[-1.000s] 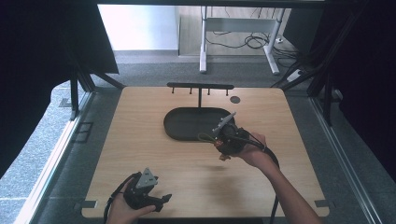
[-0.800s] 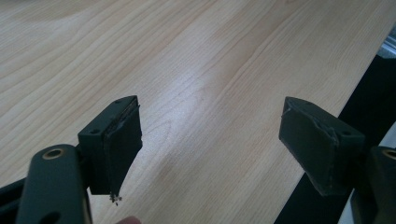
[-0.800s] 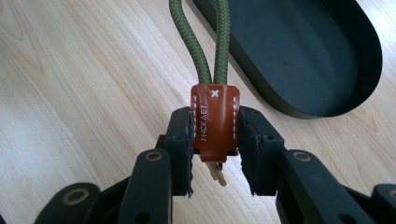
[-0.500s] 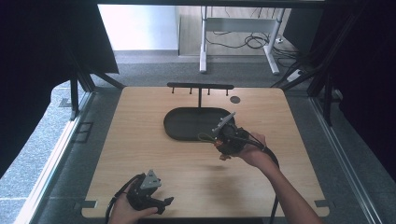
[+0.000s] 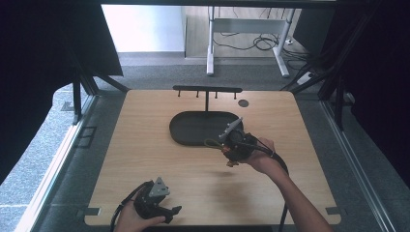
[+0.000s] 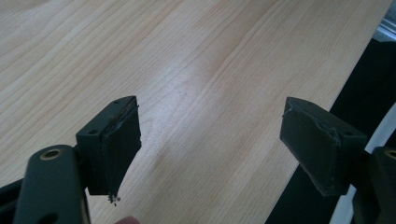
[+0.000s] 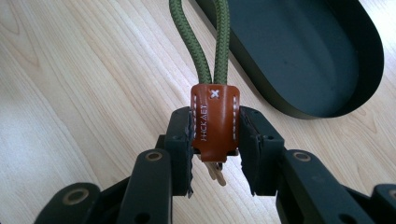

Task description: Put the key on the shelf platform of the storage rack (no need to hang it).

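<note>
Over the tabletop (image 5: 145,145), the right tool (image 7: 215,140) is clamped on a brown leather key fob (image 7: 214,122) with its green cord loop (image 7: 205,37) reaching toward the dark oval tray (image 7: 327,56), while the left tool (image 6: 210,140) hangs near the front edge, jaws apart with nothing between them.

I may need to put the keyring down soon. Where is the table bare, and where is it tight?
Bare wood lies left of the black oval tray and between it and the left claw. The tray itself is empty. Tightest is its near-right rim, where the right claw holds the brown leather keyring.
</note>
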